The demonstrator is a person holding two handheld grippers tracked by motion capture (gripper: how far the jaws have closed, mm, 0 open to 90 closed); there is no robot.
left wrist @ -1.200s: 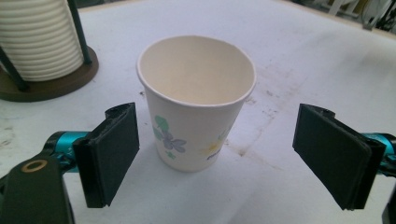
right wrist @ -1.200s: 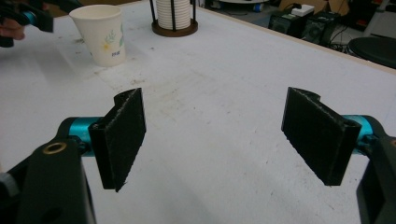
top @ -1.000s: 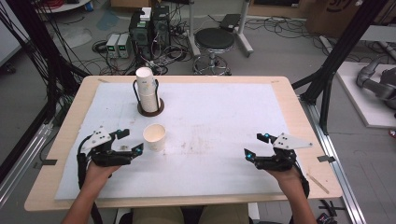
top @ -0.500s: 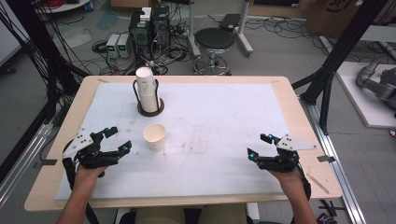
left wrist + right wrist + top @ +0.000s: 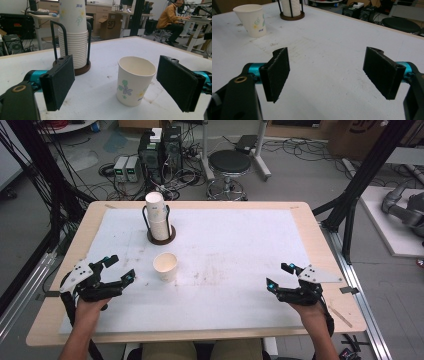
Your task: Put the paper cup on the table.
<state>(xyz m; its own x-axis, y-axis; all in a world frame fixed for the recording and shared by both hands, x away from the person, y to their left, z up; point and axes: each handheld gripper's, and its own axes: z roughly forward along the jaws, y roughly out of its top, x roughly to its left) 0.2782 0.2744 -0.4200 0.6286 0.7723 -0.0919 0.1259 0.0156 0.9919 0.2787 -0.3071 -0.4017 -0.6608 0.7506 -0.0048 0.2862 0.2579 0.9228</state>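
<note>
while both hand-held grippers gape empty, tapered floral paper cup (image 5: 135, 81) upright on smudged white mat (image 5: 240, 250).

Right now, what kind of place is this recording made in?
Likely a robotics lab or workshop: computer towers and loose cables on the floor behind the table, a black frame around it, and desks with cardboard boxes beyond.
</note>
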